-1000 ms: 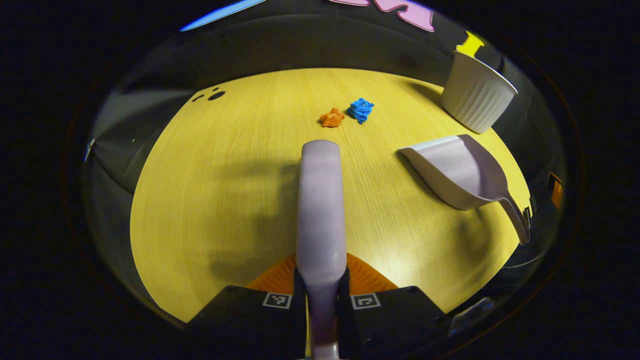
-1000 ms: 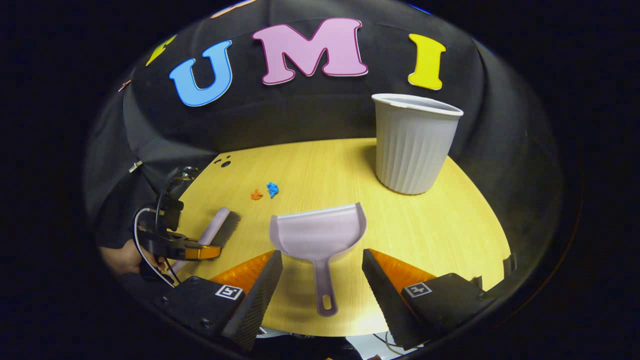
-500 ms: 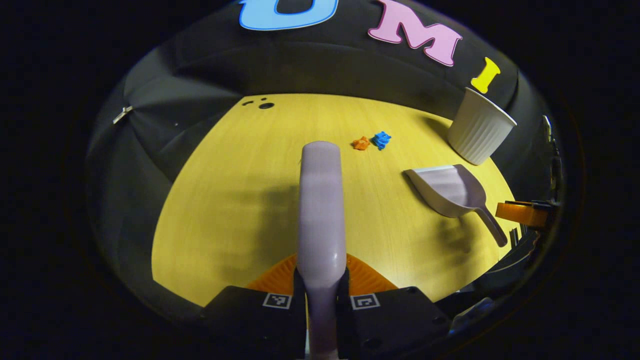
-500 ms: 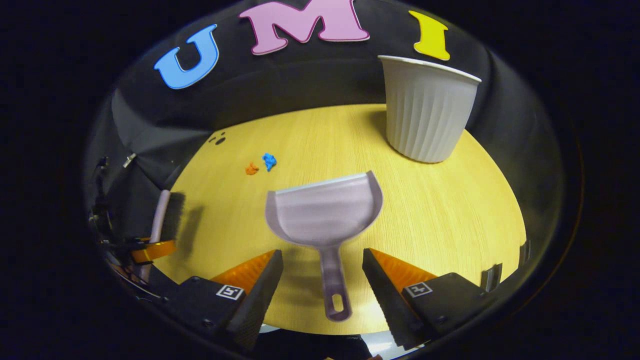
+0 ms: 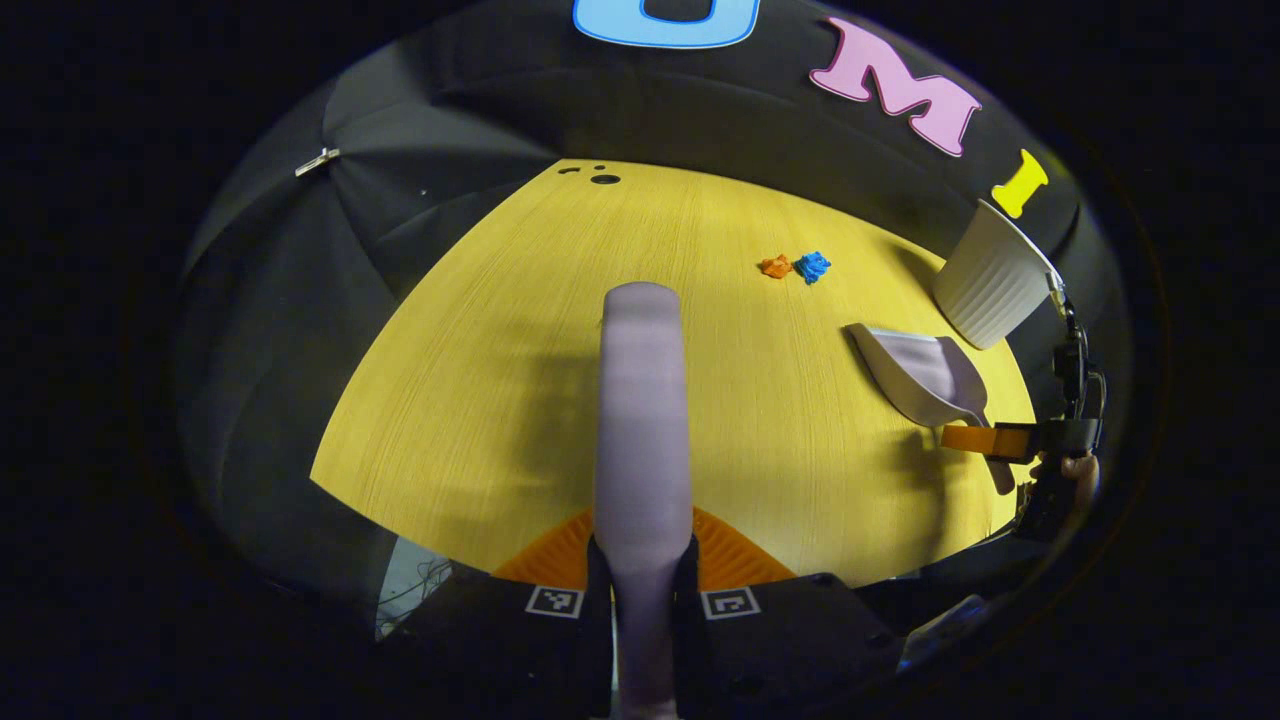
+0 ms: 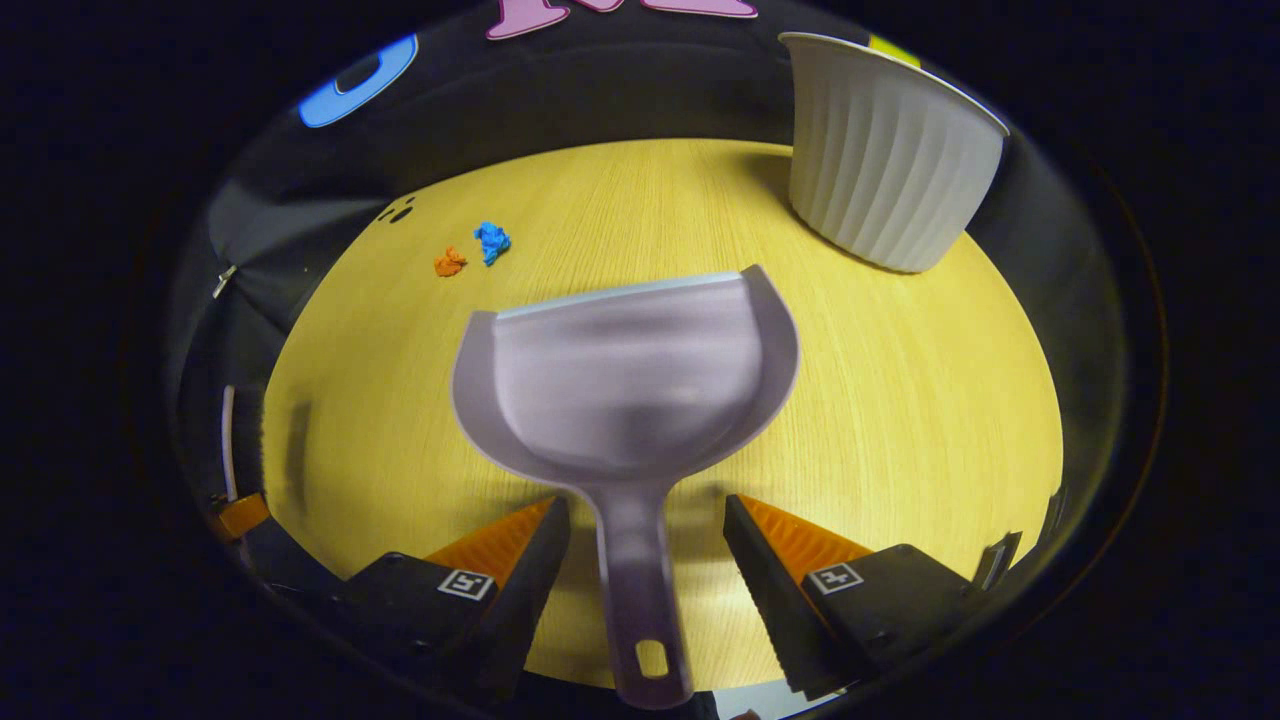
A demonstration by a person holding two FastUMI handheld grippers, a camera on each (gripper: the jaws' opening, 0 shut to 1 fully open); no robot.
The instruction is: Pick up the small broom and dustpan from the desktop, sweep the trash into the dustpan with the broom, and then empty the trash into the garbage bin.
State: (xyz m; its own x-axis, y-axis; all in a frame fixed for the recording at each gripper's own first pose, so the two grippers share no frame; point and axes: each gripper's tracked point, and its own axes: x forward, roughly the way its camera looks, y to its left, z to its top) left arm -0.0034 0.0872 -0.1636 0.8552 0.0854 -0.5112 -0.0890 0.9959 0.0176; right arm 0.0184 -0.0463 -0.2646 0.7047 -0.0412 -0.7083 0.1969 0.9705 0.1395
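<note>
A: The right gripper [image 6: 640, 520] stands wide open, the dustpan [image 6: 625, 385] handle lying untouched between its fingers.

B: And the left gripper [image 5: 642, 555]?

A: Clamped on the broom [image 5: 640, 400]. Far ahead: orange scrap [image 5: 775, 266], blue scrap [image 5: 812, 266], garbage bin [image 5: 990, 285] on the desktop [image 5: 480, 380].

Yellow wood-grain counter [image 5: 480, 400], grain running toward the far edge, a cluster of small dark holes [image 5: 604, 179] near its far rim at about 12 o'clock in the left gripper view and at 10 o'clock [image 6: 398, 212] in the right gripper view. Behind, black cloth wall [image 5: 300, 260], creased, with a small metal clip [image 5: 317, 160] at 10 o'clock.
</note>
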